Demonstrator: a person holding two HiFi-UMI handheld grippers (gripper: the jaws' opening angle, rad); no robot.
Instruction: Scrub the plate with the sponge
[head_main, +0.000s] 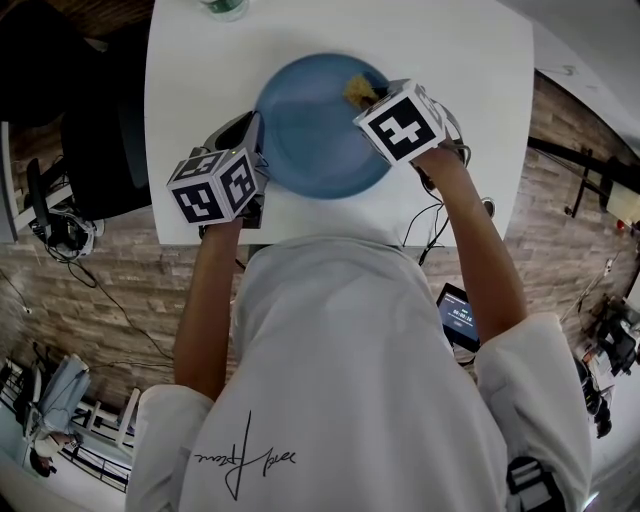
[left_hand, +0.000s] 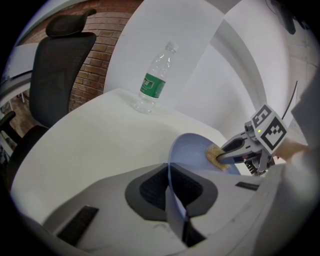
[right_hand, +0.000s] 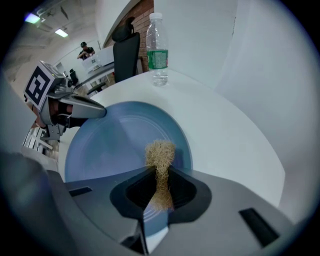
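A blue plate (head_main: 315, 130) lies on the white table (head_main: 190, 60), tilted up at its left rim. My left gripper (head_main: 252, 172) is shut on that rim; in the left gripper view the plate's edge (left_hand: 172, 200) runs between the jaws. My right gripper (head_main: 375, 98) is shut on a tan fibrous sponge (right_hand: 160, 155), which presses on the plate's face (right_hand: 115, 145) near its right side. The sponge (left_hand: 215, 155) also shows against the plate in the left gripper view, at the tip of the right gripper (left_hand: 220, 158).
A clear water bottle with a green label (left_hand: 155, 80) stands upright at the table's far edge. A black office chair (left_hand: 55, 75) is beyond the table on the left. Cables and a small screen (head_main: 458, 315) lie on the floor to the right.
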